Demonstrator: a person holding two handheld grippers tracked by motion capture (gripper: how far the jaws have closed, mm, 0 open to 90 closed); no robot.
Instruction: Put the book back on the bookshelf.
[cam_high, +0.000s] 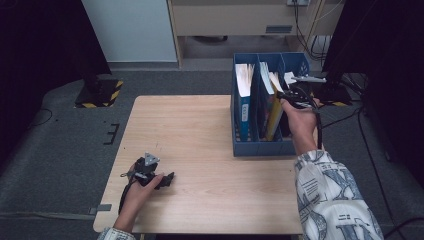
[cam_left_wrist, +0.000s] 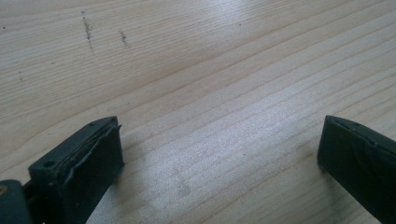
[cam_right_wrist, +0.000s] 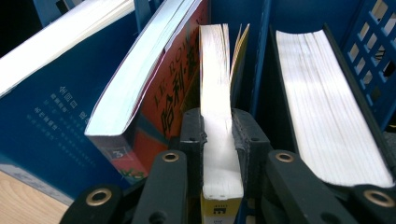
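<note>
Now your right gripper (cam_right_wrist: 216, 135) pinches the thin yellow book's (cam_right_wrist: 215, 93) page edge in the blue rack's (cam_high: 260, 147) middle slot, far right; floppy, slippery, so grip deeper. Left gripper (cam_left_wrist: 219, 154) rests wide, empty.

A thin yellow-covered paperback book (cam_right_wrist: 216, 116) with white page edges is stood upright, page edges up, in the middle compartment of a blue plastic file rack (cam_high: 260, 146) at the table's two o'clock. It is flanked by a red-orange book (cam_right_wrist: 161, 100) leaning at its nine o'clock side.
</note>
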